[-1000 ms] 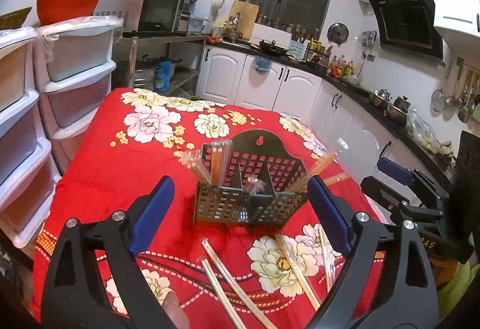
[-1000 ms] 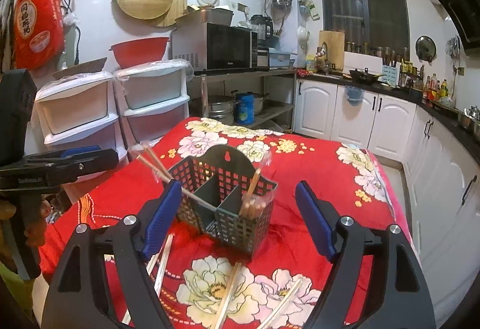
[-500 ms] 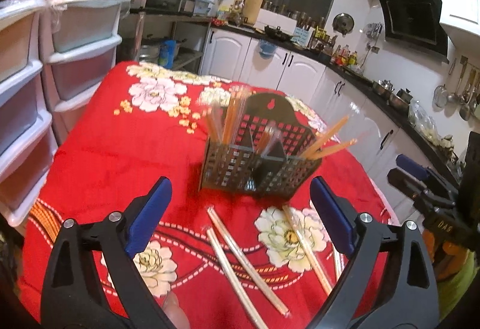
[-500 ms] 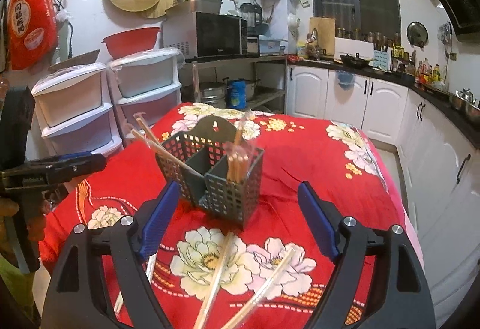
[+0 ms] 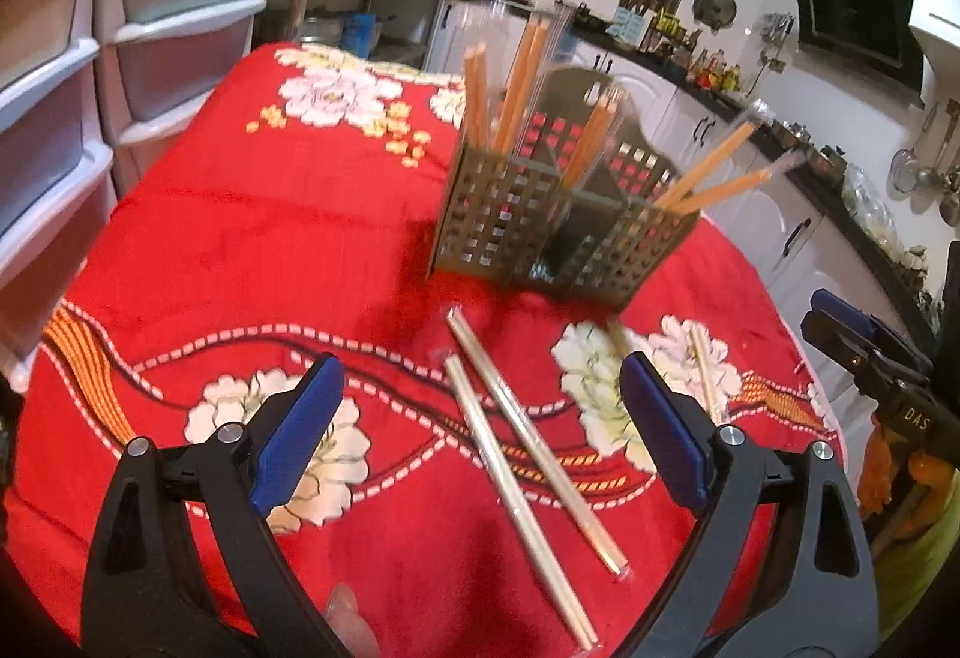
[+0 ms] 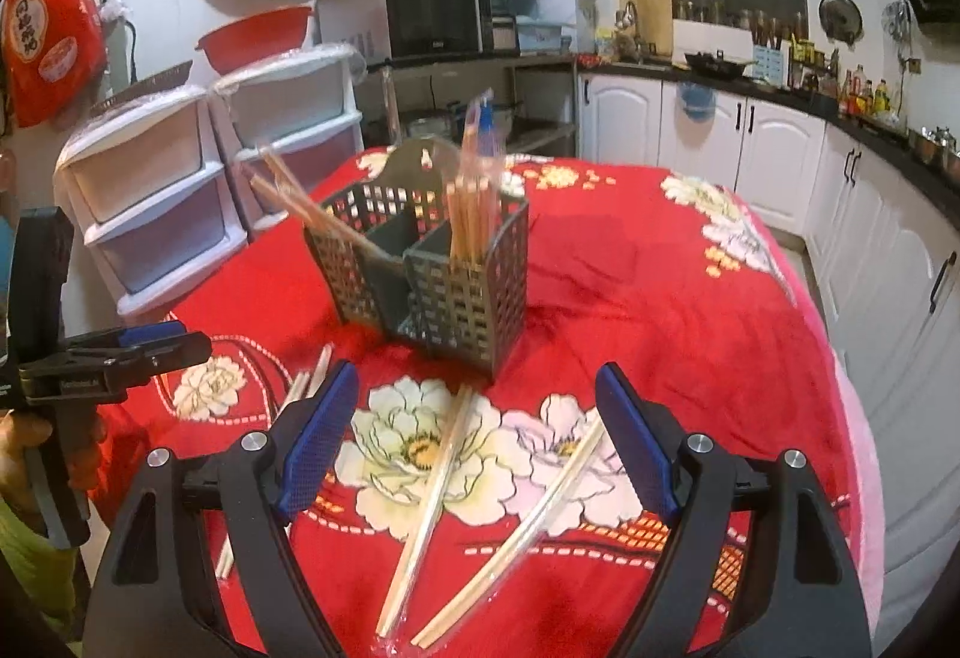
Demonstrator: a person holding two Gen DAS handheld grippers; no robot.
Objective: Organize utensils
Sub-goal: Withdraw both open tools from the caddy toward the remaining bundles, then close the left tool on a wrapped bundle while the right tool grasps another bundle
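The left gripper (image 5: 480, 424) is spread wide with nothing between its blue pads, hovering over two wrapped chopstick pairs (image 5: 528, 430) lying on the red floral tablecloth (image 5: 240, 238). At its 12 o'clock stands the grey perforated utensil caddy (image 5: 540, 226), with upright and leaning chopsticks (image 5: 510, 76) in its compartments. The right gripper (image 6: 474, 430) is likewise spread wide and empty, above two more wrapped pairs (image 6: 516, 526); the caddy (image 6: 456, 286) sits at its 12 o'clock.

The left gripper (image 5: 474, 418) is descending toward the two wrapped wooden chopstick pairs (image 5: 528, 454) on the red floral tablecloth (image 5: 240, 250). The right gripper (image 6: 474, 436) is likewise closing in, the grey perforated plastic utensil caddy (image 6: 432, 262) looming larger.
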